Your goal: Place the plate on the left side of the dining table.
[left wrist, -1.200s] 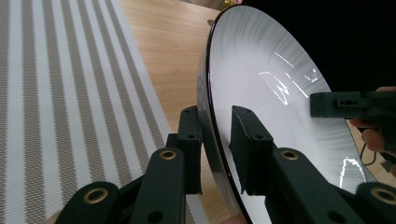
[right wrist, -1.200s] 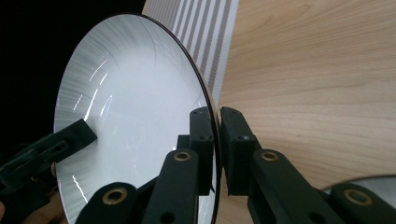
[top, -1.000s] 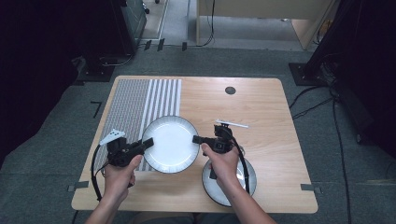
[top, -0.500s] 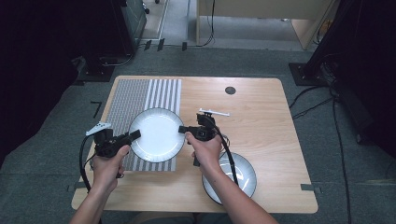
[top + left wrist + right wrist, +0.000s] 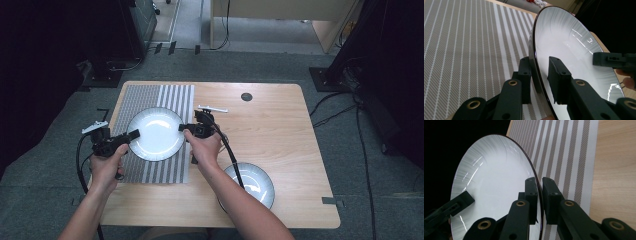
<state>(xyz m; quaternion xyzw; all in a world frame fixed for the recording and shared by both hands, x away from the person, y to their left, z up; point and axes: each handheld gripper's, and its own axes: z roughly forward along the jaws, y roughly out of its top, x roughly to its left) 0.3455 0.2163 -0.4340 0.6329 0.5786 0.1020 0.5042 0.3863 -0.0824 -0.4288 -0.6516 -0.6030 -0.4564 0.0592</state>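
Both forearms reach forward over the table; the left gripper and right gripper each clamp opposite rims of the plate above the mat.

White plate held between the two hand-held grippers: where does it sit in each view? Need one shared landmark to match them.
High view: white plate left of centre, over the striped placemat.
Left gripper view: plate fills the right half, rim between the jaws.
Right gripper view: plate at left and centre, rim between the jaws.
Shared landmark: the striped placemat beneath the plate.
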